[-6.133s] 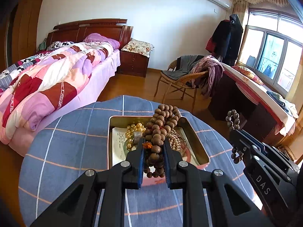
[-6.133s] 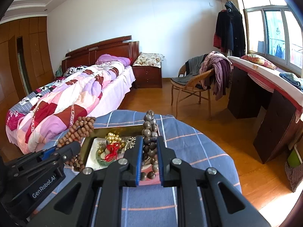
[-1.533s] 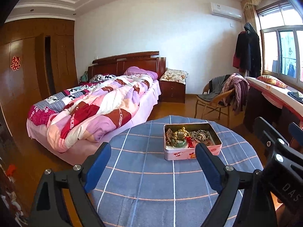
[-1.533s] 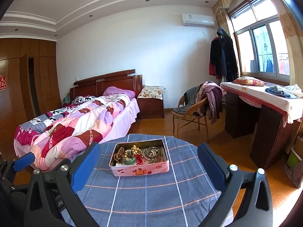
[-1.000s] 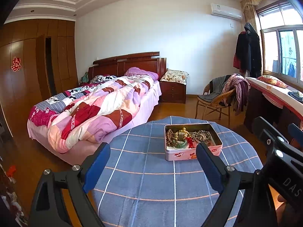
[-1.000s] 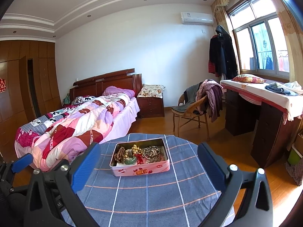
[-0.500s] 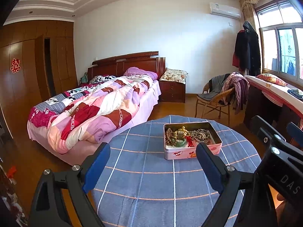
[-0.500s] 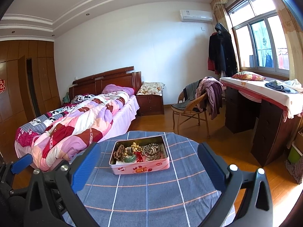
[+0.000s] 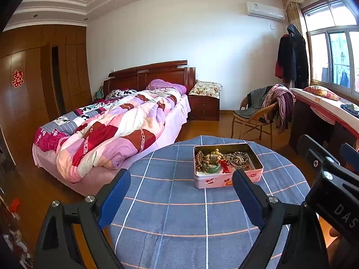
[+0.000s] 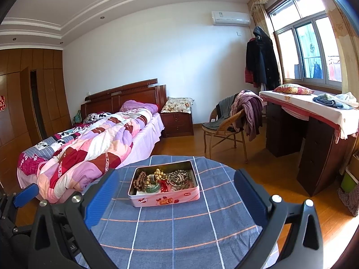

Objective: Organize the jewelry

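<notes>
A pink metal tin sits on the round table under a blue checked cloth. Inside it lie brown bead strings, a gold-coloured bead strand, a green bangle, a red knot and a grey bead coil. My left gripper is open and empty, held back from the tin. My right gripper is open and empty too, well short of the tin. The right tool's body shows at the left wrist view's right edge.
A bed with a patchwork quilt stands left of the table. Beyond are a nightstand, a wicker chair with clothes and a covered desk under the window. Wooden floor surrounds the table.
Six seconds ago each gripper was shut on a bead string over the tin. Both strings now lie in the tin, and both grippers are open and drawn back; little has moved in the last second.
</notes>
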The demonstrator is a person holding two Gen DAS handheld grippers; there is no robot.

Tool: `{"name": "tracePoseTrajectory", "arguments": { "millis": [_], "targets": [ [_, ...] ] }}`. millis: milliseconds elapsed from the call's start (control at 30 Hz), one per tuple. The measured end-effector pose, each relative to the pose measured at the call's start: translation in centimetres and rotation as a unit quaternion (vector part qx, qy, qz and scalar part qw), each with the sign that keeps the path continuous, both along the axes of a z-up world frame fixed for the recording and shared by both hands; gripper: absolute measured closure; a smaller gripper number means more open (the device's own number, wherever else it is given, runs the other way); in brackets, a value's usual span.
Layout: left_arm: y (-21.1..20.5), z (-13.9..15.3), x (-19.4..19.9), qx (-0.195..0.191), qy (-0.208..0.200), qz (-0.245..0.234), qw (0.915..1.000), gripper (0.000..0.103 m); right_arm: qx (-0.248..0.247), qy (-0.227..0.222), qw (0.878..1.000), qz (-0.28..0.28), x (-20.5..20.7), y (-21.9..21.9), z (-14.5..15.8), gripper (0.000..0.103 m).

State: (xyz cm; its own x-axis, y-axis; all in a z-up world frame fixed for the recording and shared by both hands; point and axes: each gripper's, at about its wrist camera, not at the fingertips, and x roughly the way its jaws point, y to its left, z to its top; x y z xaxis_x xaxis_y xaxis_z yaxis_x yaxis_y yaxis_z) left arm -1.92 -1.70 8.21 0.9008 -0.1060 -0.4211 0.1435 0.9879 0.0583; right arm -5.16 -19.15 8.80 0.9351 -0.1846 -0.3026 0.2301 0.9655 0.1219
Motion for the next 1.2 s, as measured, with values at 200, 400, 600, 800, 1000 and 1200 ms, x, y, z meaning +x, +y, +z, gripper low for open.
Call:
{"name": "tracePoseTrajectory", "arguments": {
  "millis": [200, 400, 600, 800, 1000, 1200],
  "targets": [
    [0.05, 0.04, 0.02, 0.002, -0.002, 0.001, 1.0, 0.011, -0.001, 0.002, 1.0, 0.002, 0.11, 0.22, -0.14, 0.0],
    [0.13, -0.05, 0.27, 0.004, -0.002, 0.005, 1.0, 0.011, -0.002, 0.002, 1.0, -0.002, 0.13, 0.27, -0.11, 0.0],
    [-0.33, -0.28, 0.51, 0.016, -0.004, 0.012, 0.9998, 0.011, 0.0, 0.007, 1.0, -0.014, 0.42, 0.14, -0.57, 0.0],
    [-0.43, -0.2, 0.5, 0.015, -0.01, 0.005, 0.9998, 0.011, 0.008, 0.009, 1.0, -0.02, 0.37, -0.35, -0.66, 0.0],
    [-0.27, -0.04, 0.53, 0.008, -0.022, 0.002, 0.9997, 0.011, 0.005, 0.009, 1.0, -0.022, 0.27, -0.51, -0.57, 0.0],
    [-0.01, -0.33, 0.86, -0.008, -0.015, -0.004, 0.9999, 0.011, 0.007, 0.016, 1.0, -0.021, 0.53, -0.62, -0.57, 0.0]
  ]
}}
